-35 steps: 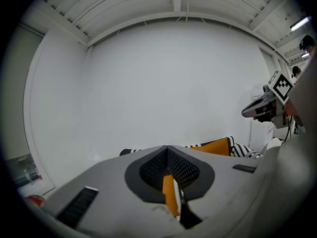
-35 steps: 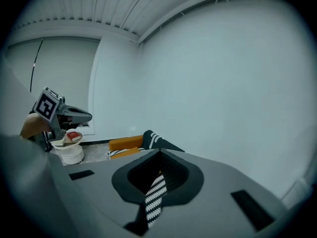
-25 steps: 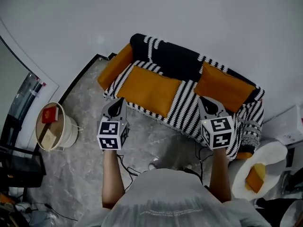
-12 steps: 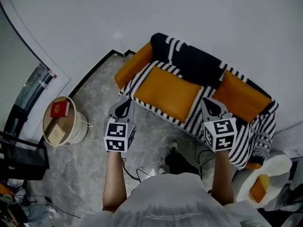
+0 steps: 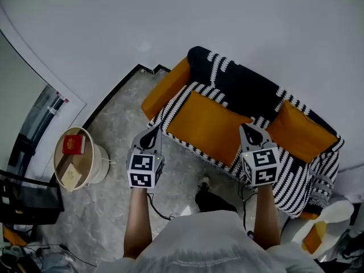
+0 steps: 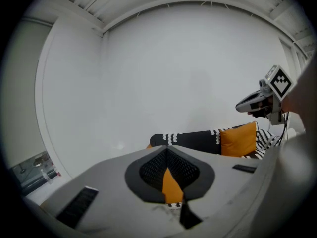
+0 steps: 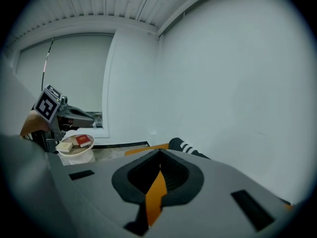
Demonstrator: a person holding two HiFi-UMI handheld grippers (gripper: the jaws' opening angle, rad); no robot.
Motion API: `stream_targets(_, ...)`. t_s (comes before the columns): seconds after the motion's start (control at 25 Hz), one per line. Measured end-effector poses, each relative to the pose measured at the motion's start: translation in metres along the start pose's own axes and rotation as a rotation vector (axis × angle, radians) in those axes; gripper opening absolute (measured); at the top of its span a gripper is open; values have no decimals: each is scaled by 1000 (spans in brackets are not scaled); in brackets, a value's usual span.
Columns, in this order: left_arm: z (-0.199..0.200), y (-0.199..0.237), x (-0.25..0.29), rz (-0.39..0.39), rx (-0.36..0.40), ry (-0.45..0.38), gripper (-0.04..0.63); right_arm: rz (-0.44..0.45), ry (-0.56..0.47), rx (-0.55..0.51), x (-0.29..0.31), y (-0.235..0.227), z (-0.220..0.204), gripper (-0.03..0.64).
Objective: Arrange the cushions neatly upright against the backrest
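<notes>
**Student:** What does this figure show?

**Instructor:** In the head view, a flat cushion [image 5: 207, 127] lies on the seat of a striped sofa [image 5: 296, 175], clear of the backrest [image 5: 239, 87]. A second cushion [image 5: 298, 131] leans against that backrest at the sofa's right end. The left gripper [image 5: 151, 134] and right gripper [image 5: 250, 131] hang in front of the sofa's front edge, touching neither cushion. Each has its jaws pressed together on nothing. The orange sliver in each slit is fabric seen beyond the jaws.

**Student:** What could go wrong from here?

**Instructor:** As a judgement: the flat cushion is wide and looks soft. Pinched at one edge only, it may fold or flop back down. A pinch set too low may catch the striped cover and drag it. Swinging the flat cushion up may topple the leaning one. Cables [image 5: 156, 206] on the floor by the feet could snag a step.

**Student:** What does one view add to another?

**Instructor:** Only the head view gives the whole layout. The left gripper view shows the second cushion from the side, standing upright. The right gripper view shows a round table [image 7: 74, 155] with a red book [image 7: 82, 141], and a window behind them.
</notes>
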State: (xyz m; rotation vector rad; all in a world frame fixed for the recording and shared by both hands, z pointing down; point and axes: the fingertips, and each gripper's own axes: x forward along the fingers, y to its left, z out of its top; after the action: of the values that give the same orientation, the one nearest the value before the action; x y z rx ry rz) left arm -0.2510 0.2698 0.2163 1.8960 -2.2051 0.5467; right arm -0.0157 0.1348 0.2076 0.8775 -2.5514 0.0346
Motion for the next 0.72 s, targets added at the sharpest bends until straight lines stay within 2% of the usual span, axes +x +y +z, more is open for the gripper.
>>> stream_targets(0.36,15,38,81,-25,12,23,17,-30,16,-2,83,-35,12,3)
stream_targets(0.72,1,61,137,-124,27,92,17,-114,65,68,113,-45,6,5)
